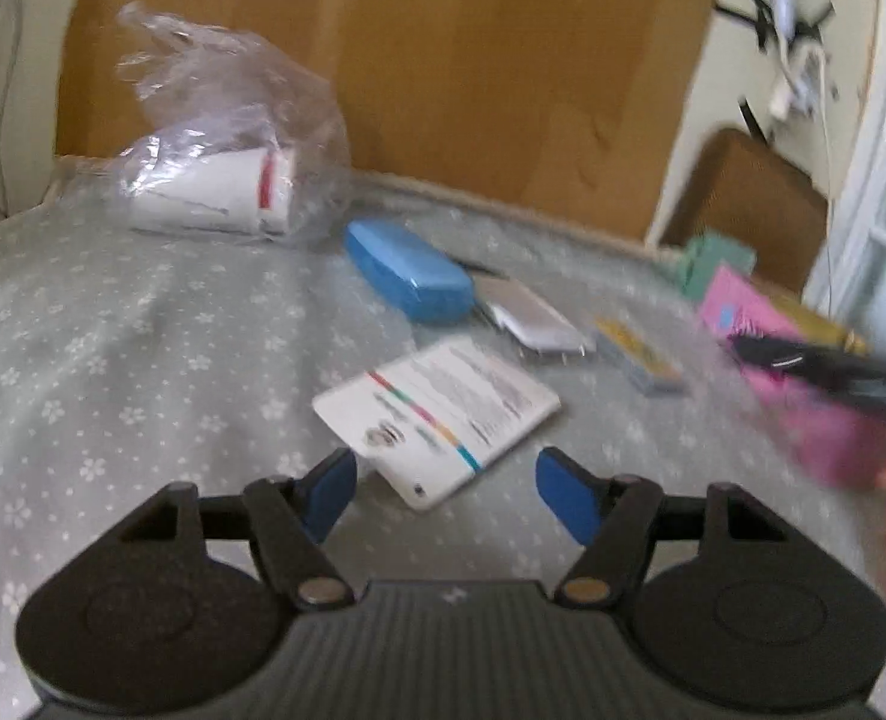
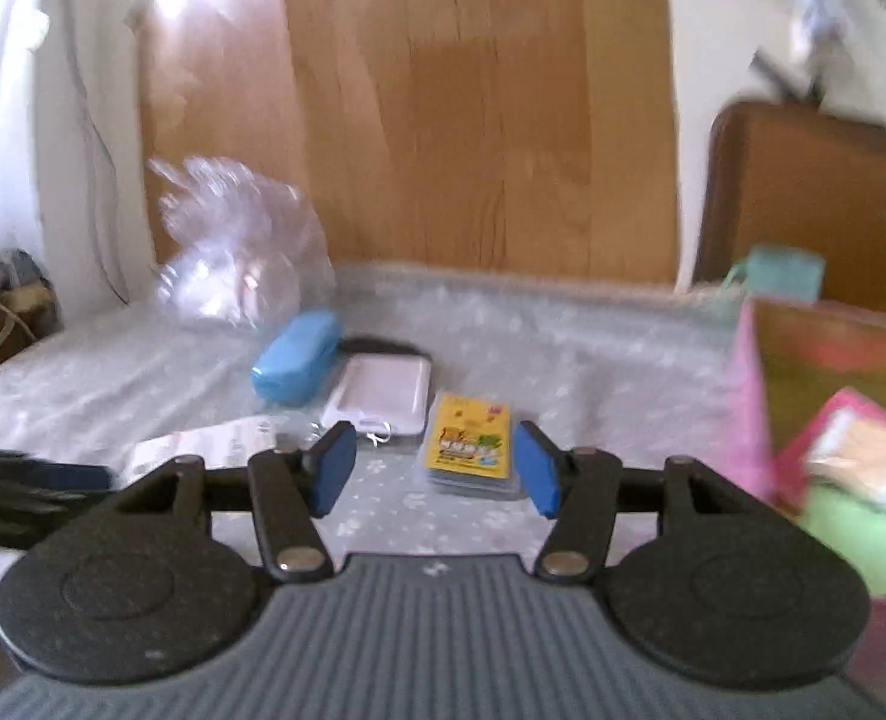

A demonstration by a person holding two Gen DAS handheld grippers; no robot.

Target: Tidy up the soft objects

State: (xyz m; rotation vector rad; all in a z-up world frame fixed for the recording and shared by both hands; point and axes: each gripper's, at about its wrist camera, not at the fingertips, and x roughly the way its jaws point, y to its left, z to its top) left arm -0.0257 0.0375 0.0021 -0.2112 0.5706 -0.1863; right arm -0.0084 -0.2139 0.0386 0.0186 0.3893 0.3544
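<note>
**White packet lying just ahead of the open left hand-held gripper**

Attention is being drawn to one relation: the white packet [image 1: 437, 420] is lying directly in front of the left hand-held gripper [image 1: 445, 495], its near corner reaching down into the gap between the two blue pads, which are standing apart and pressing on nothing. Its long axis is running slantwise, from near and slightly left to far and right, so it is judged that a roll of the wrist is being called for before the jaws can be closed across its narrow side. The right hand-held gripper [image 2: 437, 468] is likewise being held open and empty, with the yellow card pack [image 2: 466, 441] lying just beyond its pads and a little right of centre; the left one is judged the nearer to the white packet.

The packet is being seen as flat, pale and thin, printed with a coloured stripe and blurred text, and is resting on the flowered bed cover [image 1: 113, 360]. Further off, a blue case [image 1: 410, 279] and a crumpled clear bag [image 1: 227, 138] are lying ahead and to the left, and a pink box [image 2: 826, 420] is standing open to the right, judged the likely container.
</note>
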